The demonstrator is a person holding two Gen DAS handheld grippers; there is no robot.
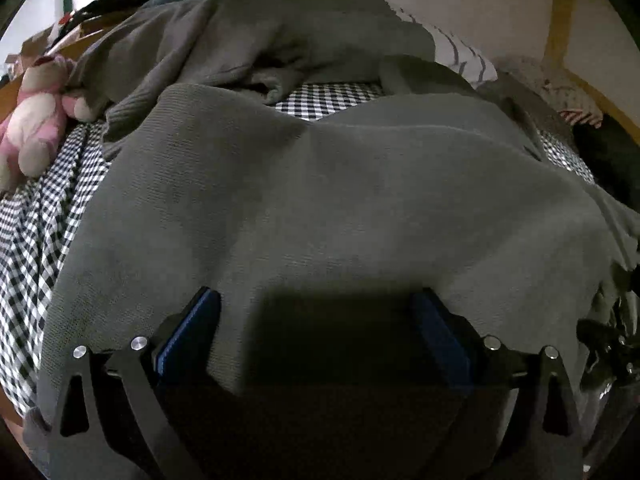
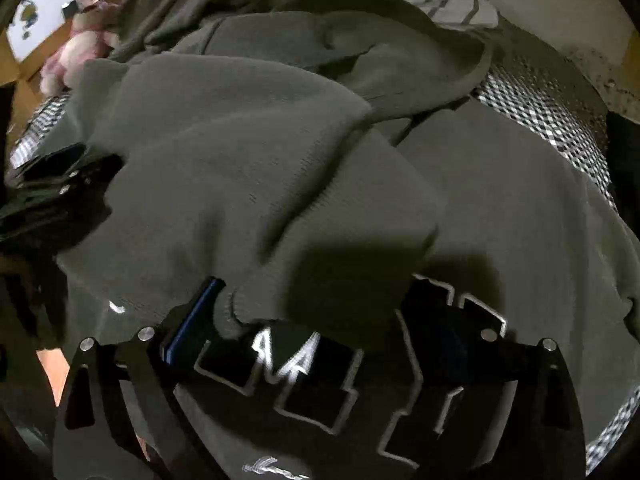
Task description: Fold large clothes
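Nearest the right wrist lens, the right tongs (image 2: 316,312) stand spread wide over the grey sweater (image 2: 248,168), a ribbed cuff (image 2: 230,312) lying loose just beside the blue left pad, nothing pinched, above black block lettering (image 2: 304,364) on the chest. Left tongs (image 1: 316,320) are likewise released, both pads apart on the sweater's plain grey cloth. That sweater sprawls rumpled across the black-and-white checked bed sheet (image 1: 40,216), with a pink plush toy (image 1: 36,120) at the far left edge.
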